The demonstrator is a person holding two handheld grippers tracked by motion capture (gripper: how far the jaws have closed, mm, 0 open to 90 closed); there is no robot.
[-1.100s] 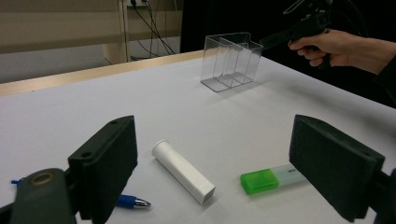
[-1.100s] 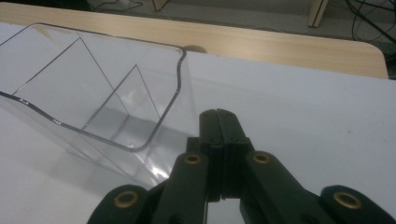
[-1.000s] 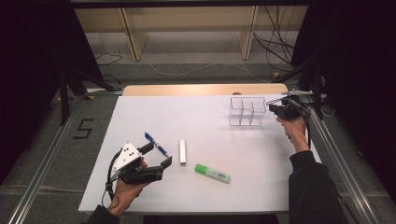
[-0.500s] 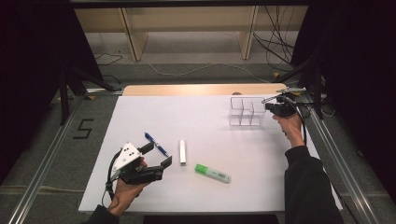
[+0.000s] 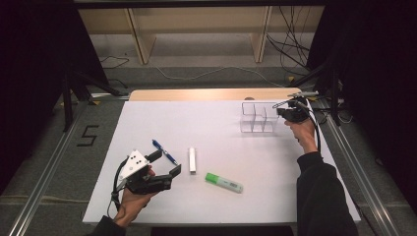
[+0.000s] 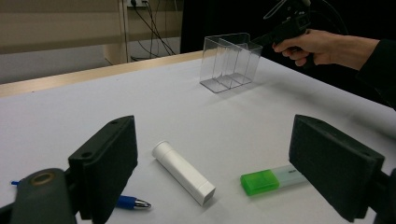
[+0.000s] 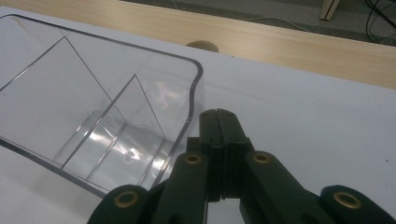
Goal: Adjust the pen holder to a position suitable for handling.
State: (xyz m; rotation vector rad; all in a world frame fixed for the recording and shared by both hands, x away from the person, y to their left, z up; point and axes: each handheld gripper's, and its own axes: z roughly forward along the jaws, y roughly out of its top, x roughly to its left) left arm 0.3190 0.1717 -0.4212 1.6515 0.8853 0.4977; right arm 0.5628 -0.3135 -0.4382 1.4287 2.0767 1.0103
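The high view is looking forward and down from above the person's side of the white rectangular table, taking in the whole top from some way off. The left gripper view is sitting low and close above that tabletop, facing across it past a white plastic cylinder tube and a green-capped highlighter marker toward the clear plastic divided organiser box far off, all of which the high view is also showing. The right gripper view is hanging very near that same box, looking down into its compartments toward the pale wooden edge strip.
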